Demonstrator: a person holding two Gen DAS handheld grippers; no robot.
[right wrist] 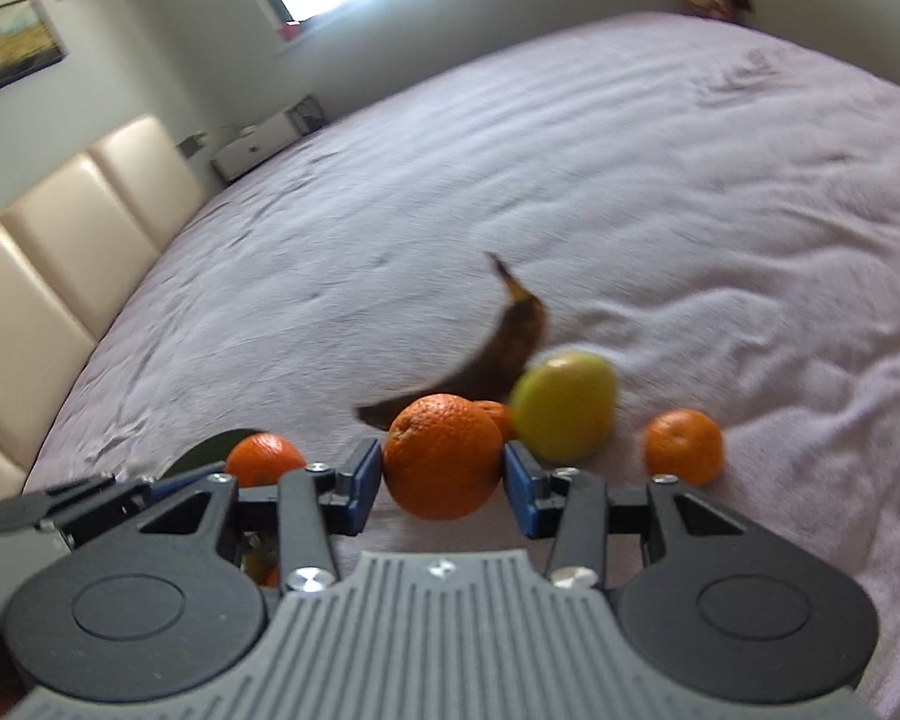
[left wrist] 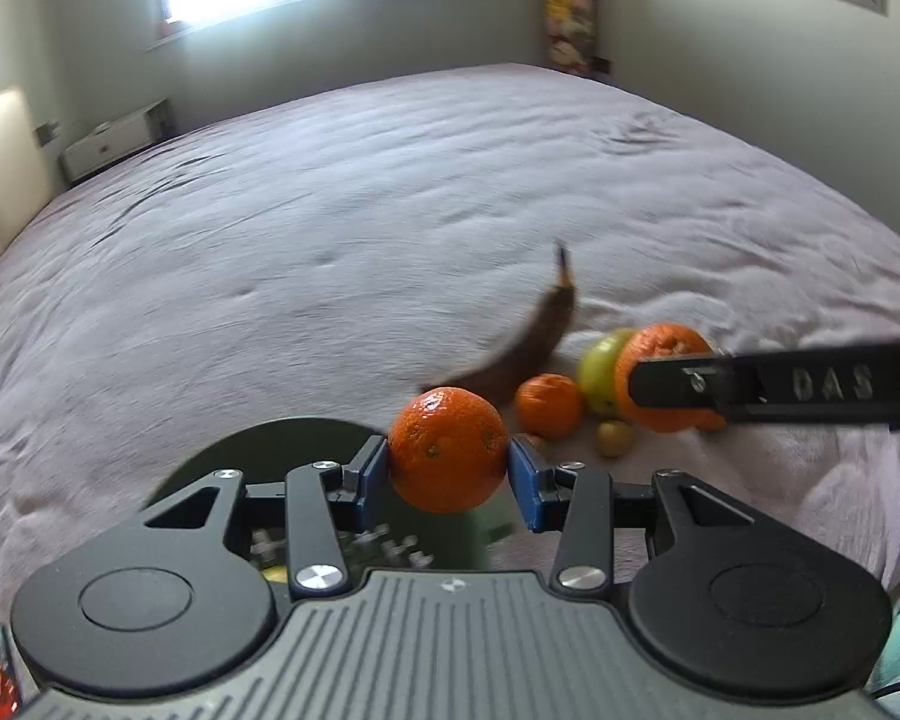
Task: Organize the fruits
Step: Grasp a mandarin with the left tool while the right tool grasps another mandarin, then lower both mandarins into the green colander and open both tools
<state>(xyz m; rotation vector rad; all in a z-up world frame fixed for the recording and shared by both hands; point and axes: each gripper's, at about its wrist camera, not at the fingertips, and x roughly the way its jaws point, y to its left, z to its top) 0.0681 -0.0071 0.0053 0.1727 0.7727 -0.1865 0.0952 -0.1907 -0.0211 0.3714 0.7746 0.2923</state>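
We hold one fruit in each tool above a bed spread with a pale cover. Our left gripper is clamped on a mandarin, its blue pads pressing both flanks. Our right gripper grips a larger orange the same way.

Ahead of the right gripper lie a browned banana, a green apple and a small mandarin off to its right. A dark green container shows just beneath and behind the left gripper, its shape mostly hidden.

We judge this the carrying step: both fruits look lifted clear of the cover. The next move likely calls for swinging each one over the container and opening the jaws low, so nothing rolls off across the soft bedding.
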